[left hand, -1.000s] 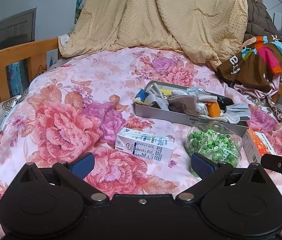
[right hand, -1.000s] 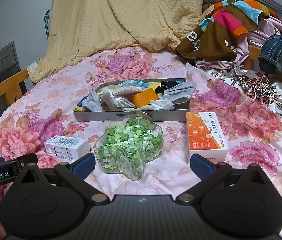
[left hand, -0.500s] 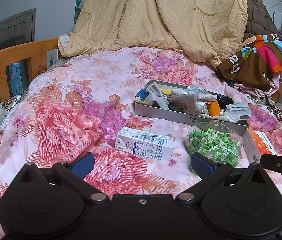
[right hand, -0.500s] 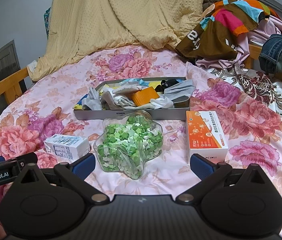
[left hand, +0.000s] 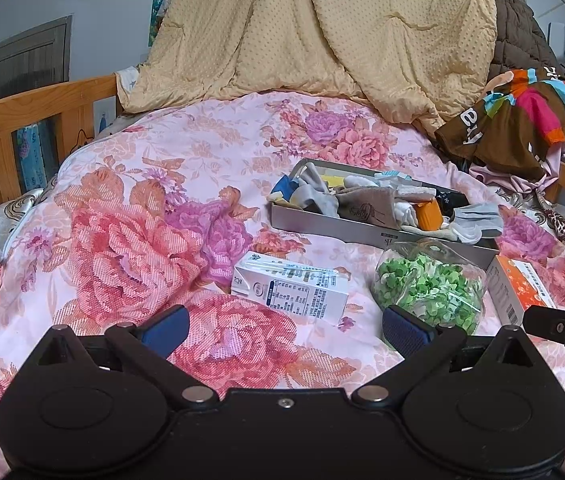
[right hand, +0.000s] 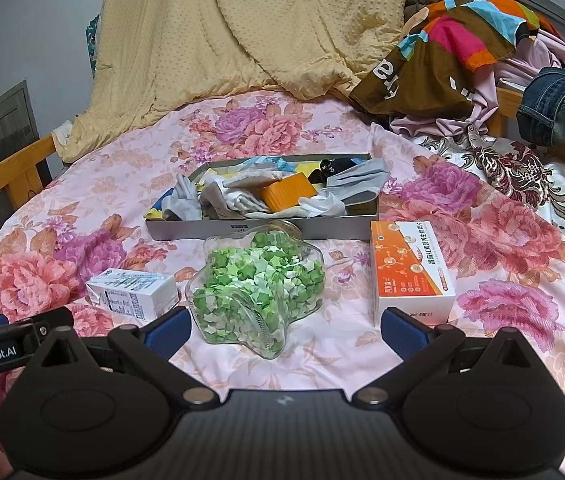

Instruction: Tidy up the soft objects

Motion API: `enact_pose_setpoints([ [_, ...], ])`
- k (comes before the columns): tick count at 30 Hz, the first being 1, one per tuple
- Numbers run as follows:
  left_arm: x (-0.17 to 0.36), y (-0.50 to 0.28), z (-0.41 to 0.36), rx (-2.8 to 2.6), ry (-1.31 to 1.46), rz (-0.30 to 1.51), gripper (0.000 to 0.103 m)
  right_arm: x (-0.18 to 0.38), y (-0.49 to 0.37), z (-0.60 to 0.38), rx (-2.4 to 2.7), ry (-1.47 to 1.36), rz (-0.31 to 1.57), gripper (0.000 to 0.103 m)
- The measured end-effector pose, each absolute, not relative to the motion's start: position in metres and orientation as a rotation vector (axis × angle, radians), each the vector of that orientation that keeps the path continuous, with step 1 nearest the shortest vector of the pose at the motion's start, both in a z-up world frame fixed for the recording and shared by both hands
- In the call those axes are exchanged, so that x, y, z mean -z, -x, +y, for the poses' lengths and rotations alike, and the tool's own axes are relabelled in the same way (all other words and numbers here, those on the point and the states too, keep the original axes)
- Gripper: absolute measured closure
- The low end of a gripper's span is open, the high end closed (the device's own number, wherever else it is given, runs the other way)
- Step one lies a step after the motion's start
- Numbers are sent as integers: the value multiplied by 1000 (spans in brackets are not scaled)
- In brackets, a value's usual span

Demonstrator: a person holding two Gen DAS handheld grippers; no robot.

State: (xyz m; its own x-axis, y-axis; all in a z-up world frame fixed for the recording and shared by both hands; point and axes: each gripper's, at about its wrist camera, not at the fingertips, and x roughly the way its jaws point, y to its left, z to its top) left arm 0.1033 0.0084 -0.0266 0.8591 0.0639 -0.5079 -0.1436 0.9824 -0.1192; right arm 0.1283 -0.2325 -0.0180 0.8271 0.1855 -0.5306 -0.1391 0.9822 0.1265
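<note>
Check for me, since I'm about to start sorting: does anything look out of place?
Yes. The star-shaped jar of green paper stars lies tipped on its side on the bedspread, nothing spilled. In the grey tray, socks hang over the rim.
</note>
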Motion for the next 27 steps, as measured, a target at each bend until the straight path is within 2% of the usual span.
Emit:
enact_pose_setpoints([
  [27,30,-103,11,-114,153,537,1,21,-129,-235,-172,-81,577,0],
])
